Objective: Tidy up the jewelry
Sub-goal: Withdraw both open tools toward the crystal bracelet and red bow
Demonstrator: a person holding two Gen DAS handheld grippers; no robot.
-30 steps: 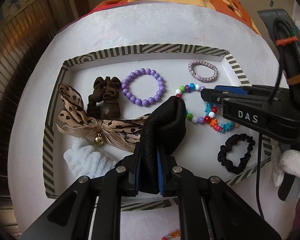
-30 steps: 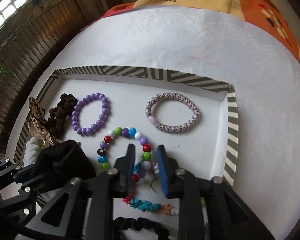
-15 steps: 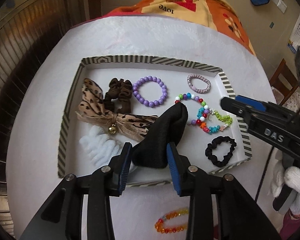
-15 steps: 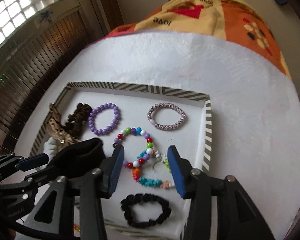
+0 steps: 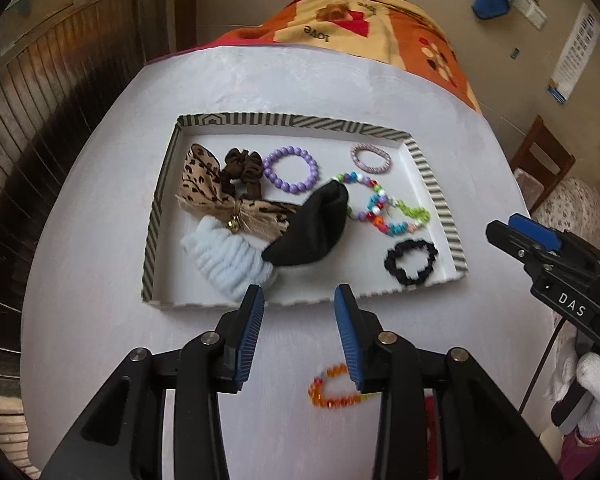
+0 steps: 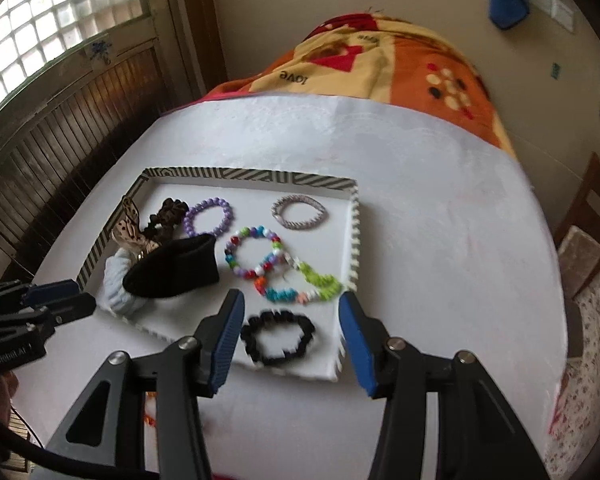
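One white table (image 5: 100, 240) carries everything, with an orange patterned blanket (image 5: 380, 28) beyond its far edge. On the table sits a shallow tray (image 5: 300, 122) with a striped rim, and all but one of the pieces lie inside it. At the tray's left are a pale blue scrunchie (image 5: 228, 260), a leopard bow (image 5: 204, 184) with a small bell, and a brown scrunchie (image 5: 242, 168). A black band (image 5: 312, 236) rests in the middle, leaning on the blue scrunchie and the bow. A purple bracelet (image 5: 291, 170) lies behind it, a multicolour bracelet (image 5: 364, 196) to its right, touching a beaded strand (image 5: 404, 220), and a pink braided band (image 5: 370, 158) sits in the far right corner. A black scrunchie (image 5: 410, 262) lies in the near right corner. An orange bracelet (image 5: 332, 390) lies on the table outside the tray, under the left gripper (image 5: 299, 336). Both the left gripper and the right gripper (image 6: 291, 340) have just been opening; both stand apart with nothing between the pads, hovering over the tray's near edge.
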